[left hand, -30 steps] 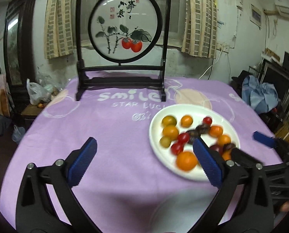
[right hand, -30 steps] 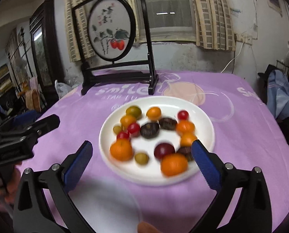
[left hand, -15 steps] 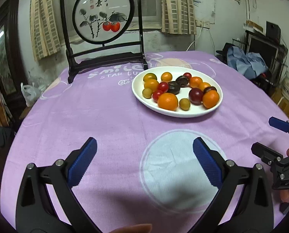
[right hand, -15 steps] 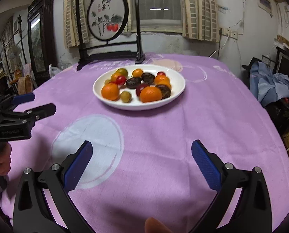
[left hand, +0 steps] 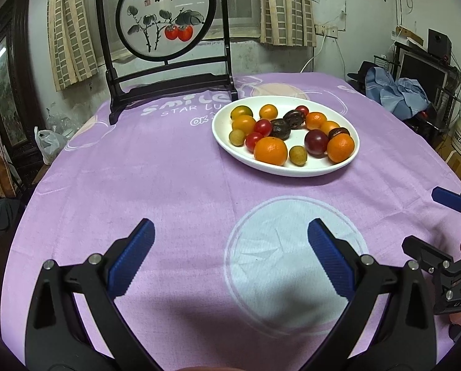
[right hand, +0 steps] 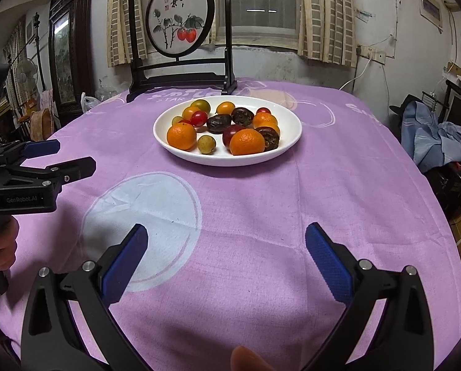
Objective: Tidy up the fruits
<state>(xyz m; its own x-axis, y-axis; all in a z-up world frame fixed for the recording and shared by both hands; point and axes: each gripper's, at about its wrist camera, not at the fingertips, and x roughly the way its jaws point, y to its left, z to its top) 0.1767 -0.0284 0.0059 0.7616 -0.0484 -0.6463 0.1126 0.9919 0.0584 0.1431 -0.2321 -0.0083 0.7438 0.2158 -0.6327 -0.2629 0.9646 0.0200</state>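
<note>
A white plate (left hand: pixel 224 142) (right hand: pixel 292 137) holds mixed fruit: oranges (left hand: pixel 270 151) (right hand: pixel 247 142), red cherry tomatoes (left hand: pixel 263 126) (right hand: pixel 199 118), dark plums (left hand: pixel 316 142) (right hand: pixel 219 123), small yellow-green fruits (left hand: pixel 298 155) (right hand: pixel 206 144). It stands on the purple tablecloth (left hand: pixel 156 167) (right hand: pixel 261 204), far from both grippers. My left gripper (left hand: pixel 230 256) hovers open over the near cloth with nothing between its fingers; the right wrist view shows it from the side (right hand: pixel 57 154). My right gripper (right hand: pixel 226 253) is open and empty too, seen at the left wrist view's right edge (left hand: pixel 428 219).
A dark wooden stand with a round persimmon painting (left hand: pixel 167 27) (right hand: pixel 181 29) sits behind the plate. A pale circle (left hand: pixel 292 256) (right hand: pixel 144 216) is printed on the near cloth. Beyond the table edges: a plastic bag (left hand: pixel 49 145), blue clothes (left hand: pixel 394 92) (right hand: pixel 431 139), dark furniture.
Both grippers have pulled back from over the plate toward the table's near edge and stayed open. The plate now sits farther away in both views; the fruit has not moved.
</note>
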